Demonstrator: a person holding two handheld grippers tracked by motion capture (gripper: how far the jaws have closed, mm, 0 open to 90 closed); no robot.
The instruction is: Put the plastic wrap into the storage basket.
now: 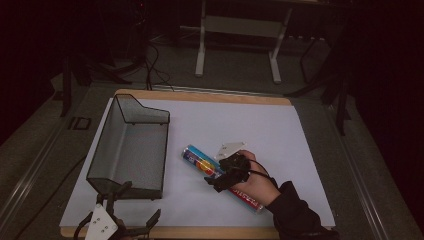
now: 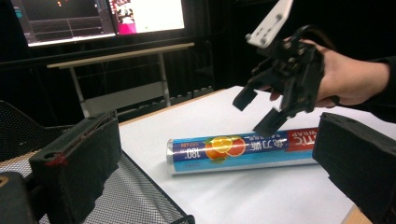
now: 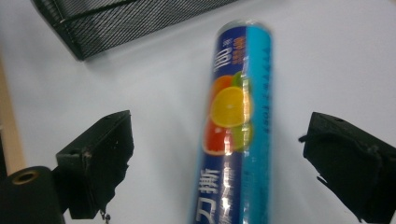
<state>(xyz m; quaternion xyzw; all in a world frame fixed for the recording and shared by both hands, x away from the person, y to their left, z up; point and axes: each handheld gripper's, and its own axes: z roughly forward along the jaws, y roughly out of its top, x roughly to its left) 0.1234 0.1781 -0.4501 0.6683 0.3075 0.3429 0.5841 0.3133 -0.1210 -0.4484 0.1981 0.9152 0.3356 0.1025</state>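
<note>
white sheet point(image 1: 280, 130): roll point(image 3: 236, 126) between tool point(image 3: 219, 154) jaws

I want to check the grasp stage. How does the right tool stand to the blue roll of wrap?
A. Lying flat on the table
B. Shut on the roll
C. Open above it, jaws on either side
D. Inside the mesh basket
C: the right tool hovers open over the blue roll, jaws apart from it on both sides.
</note>
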